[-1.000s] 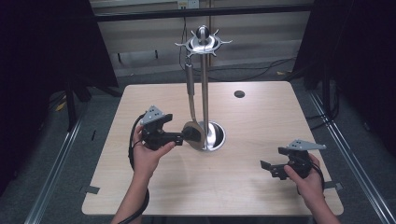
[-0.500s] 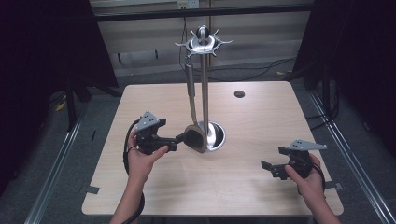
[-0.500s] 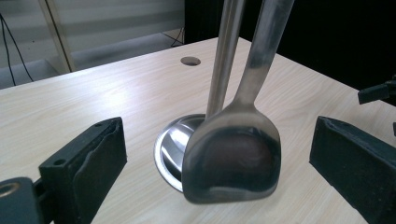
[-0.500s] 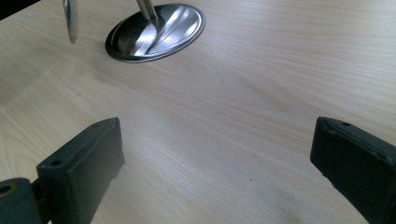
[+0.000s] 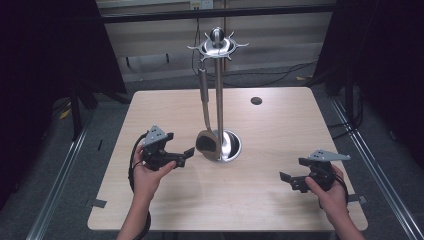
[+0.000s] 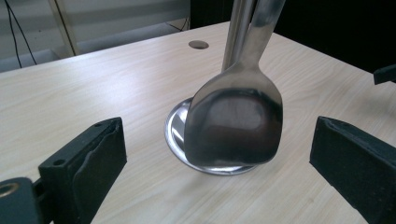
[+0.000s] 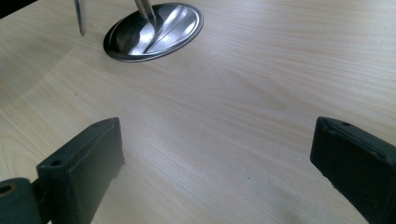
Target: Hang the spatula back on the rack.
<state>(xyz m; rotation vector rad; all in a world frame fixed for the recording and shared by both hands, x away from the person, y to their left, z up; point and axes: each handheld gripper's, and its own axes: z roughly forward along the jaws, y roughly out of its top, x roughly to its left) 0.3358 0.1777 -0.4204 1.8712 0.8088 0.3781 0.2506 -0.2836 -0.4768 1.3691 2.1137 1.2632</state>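
Observation:
A steel utensil stand [image 5: 219, 90] rises from a round base [image 5: 231, 146] at mid-table, with a ring of hooks at its top. One steel spatula [image 5: 205, 142] hangs from a hook, its blade low beside the base. My left gripper [image 5: 186, 156] is open just left of the blade, apart from it. In the left gripper view the spatula blade [image 6: 236, 123] hangs ahead between the wide jaws of the left gripper [image 6: 219, 140], in front of the base [image 6: 176, 133]. My right gripper [image 5: 288, 180] is open near the front right, over bare wood, with nothing between its jaws.
A small dark hole [image 5: 256, 100] sits in the wooden tabletop [image 5: 280, 125] at the back right. In the right gripper view the stand's base [image 7: 154, 30] lies far ahead at upper left. Dark curtains and floor cables surround the table.
My left hand has drawn its gripper a little back toward the table's near-left, away from the spatula blade. The right gripper has stayed still.

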